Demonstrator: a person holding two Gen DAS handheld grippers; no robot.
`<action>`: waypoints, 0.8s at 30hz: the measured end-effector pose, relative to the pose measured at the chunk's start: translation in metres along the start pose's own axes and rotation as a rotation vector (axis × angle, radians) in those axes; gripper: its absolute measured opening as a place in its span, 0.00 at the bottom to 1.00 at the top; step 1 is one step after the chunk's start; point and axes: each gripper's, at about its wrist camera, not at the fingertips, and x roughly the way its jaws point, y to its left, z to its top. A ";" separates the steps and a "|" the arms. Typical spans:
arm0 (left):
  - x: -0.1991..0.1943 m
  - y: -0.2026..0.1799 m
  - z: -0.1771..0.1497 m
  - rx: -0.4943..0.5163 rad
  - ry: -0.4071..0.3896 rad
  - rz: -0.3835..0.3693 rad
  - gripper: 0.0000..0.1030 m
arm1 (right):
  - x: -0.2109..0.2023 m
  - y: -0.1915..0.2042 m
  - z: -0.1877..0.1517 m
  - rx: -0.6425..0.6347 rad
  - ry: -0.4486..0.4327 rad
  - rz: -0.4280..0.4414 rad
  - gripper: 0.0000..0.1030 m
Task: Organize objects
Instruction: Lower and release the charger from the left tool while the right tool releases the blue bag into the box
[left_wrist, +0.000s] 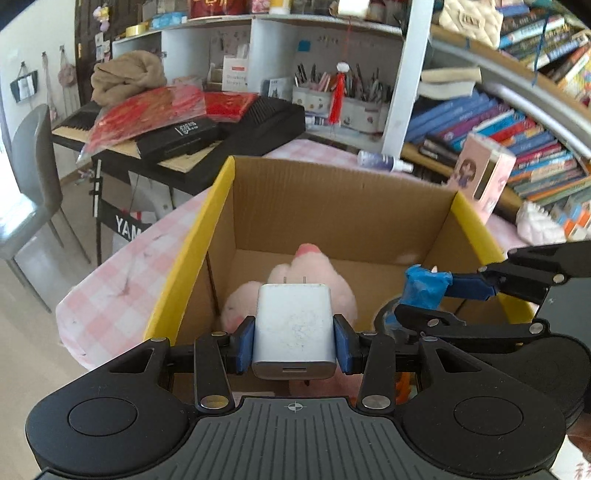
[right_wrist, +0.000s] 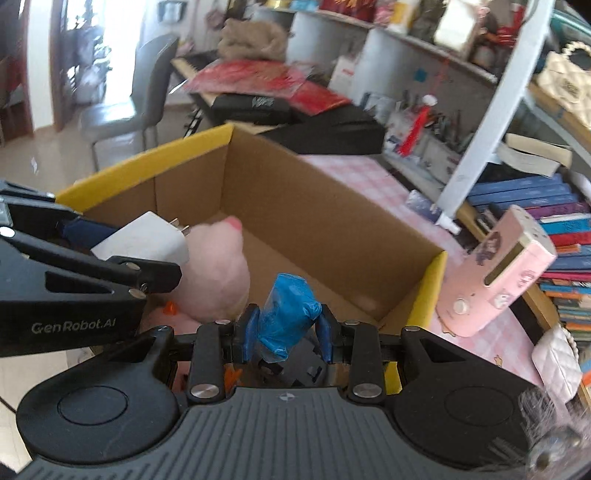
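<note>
My left gripper is shut on a white plug charger, prongs pointing forward, held over the open cardboard box with yellow rims. A pink plush toy lies on the box floor beneath it. My right gripper is shut on a blue wrapped bundle above the box's near right side. In the left wrist view the right gripper reaches in from the right with the bundle. In the right wrist view the left gripper enters from the left with the charger over the plush.
The box stands on a pink checked tablecloth. A pink box-shaped item leans right of the box. A small spray bottle lies behind it. A keyboard piled with red items and a grey chair are at left, and bookshelves at right.
</note>
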 end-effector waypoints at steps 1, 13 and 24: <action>0.001 -0.002 0.000 0.010 0.007 0.007 0.40 | 0.002 0.000 -0.001 -0.006 0.005 0.005 0.30; -0.009 -0.009 -0.001 0.007 -0.028 0.006 0.41 | 0.012 0.001 -0.001 -0.054 0.061 0.082 0.30; -0.054 -0.003 0.003 -0.024 -0.165 -0.027 0.52 | 0.006 -0.003 -0.002 -0.016 0.062 0.079 0.35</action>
